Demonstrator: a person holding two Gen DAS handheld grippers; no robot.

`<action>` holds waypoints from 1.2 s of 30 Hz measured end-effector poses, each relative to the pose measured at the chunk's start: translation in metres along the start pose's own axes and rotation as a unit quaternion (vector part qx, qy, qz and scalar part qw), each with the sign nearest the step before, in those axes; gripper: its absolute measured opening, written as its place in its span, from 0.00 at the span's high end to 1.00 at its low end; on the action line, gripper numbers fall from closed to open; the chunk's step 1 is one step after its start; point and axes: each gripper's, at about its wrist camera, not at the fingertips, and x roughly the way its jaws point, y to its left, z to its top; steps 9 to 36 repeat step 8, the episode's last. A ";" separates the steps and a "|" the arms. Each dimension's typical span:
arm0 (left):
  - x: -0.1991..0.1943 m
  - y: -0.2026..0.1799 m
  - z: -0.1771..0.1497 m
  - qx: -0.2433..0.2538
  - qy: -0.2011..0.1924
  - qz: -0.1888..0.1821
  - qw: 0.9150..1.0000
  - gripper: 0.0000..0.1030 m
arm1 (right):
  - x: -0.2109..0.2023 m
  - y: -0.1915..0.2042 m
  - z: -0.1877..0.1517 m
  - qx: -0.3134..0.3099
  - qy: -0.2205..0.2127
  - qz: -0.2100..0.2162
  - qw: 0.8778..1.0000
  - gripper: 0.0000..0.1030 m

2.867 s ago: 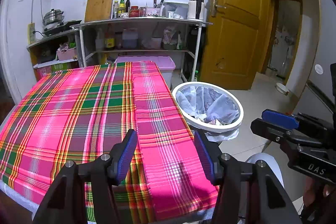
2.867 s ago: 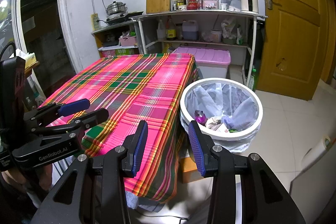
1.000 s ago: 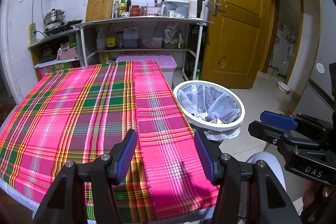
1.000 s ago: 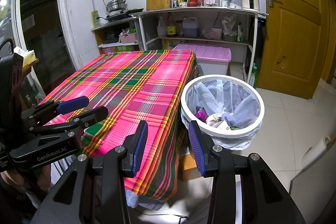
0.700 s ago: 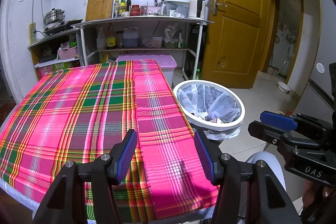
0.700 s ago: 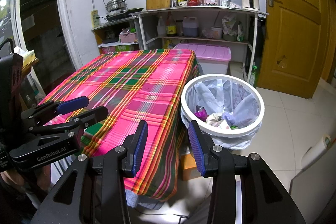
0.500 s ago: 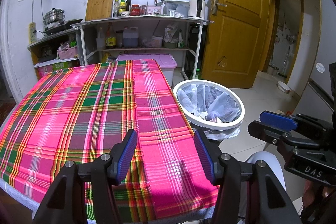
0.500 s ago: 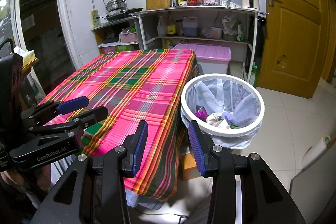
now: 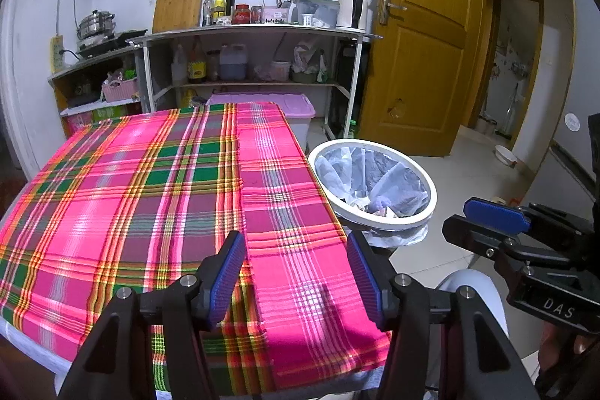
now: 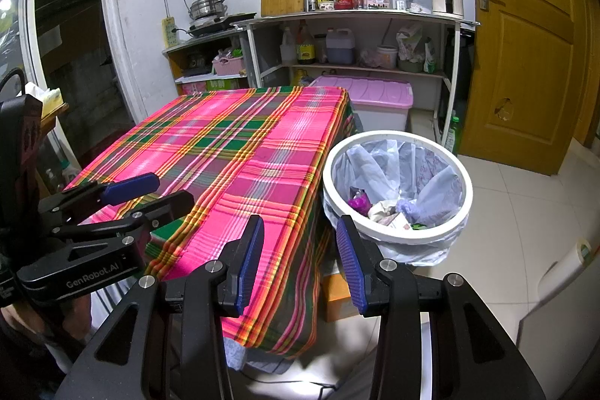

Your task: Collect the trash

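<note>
A white trash bin (image 10: 397, 231) lined with a clear bag stands on the floor by the table's right side; it also shows in the left wrist view (image 9: 382, 220). Crumpled trash (image 10: 386, 210) lies inside it. The table (image 9: 123, 182) wears a pink, green and yellow plaid cloth, with no loose trash on it. My left gripper (image 9: 296, 274) is open and empty over the table's near edge. My right gripper (image 10: 300, 259) is open and empty above the table's near right corner, short of the bin. Each gripper shows at the side of the other's view.
A metal shelf unit (image 9: 255, 36) with bottles, a kettle and a cutting board stands against the back wall. A pink-lidded storage box (image 10: 371, 100) sits beyond the table. A wooden door (image 10: 525, 44) is at the right. Tiled floor (image 10: 525, 223) lies right of the bin.
Both views have shifted only slightly since 2.9 s ago; the bin sits a touch differently in frame. Both grippers stay open and empty.
</note>
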 end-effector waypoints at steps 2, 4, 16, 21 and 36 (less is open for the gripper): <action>0.000 -0.001 -0.001 0.002 -0.003 0.002 1.000 0.45 | 0.002 -0.001 -0.002 0.000 0.001 0.000 1.000 0.60; 0.002 -0.001 0.000 0.003 -0.002 0.005 1.000 0.45 | 0.002 -0.001 -0.002 0.000 0.001 0.000 1.000 0.60; 0.001 -0.001 0.000 0.003 0.000 0.004 1.000 0.45 | 0.002 -0.001 -0.002 0.000 0.001 0.000 1.000 0.60; 0.001 -0.001 0.000 0.003 0.000 0.004 1.000 0.45 | 0.002 -0.001 -0.002 0.000 0.001 0.000 1.000 0.60; 0.001 -0.001 0.000 0.003 0.000 0.004 1.000 0.45 | 0.002 -0.001 -0.002 0.000 0.001 0.000 1.000 0.60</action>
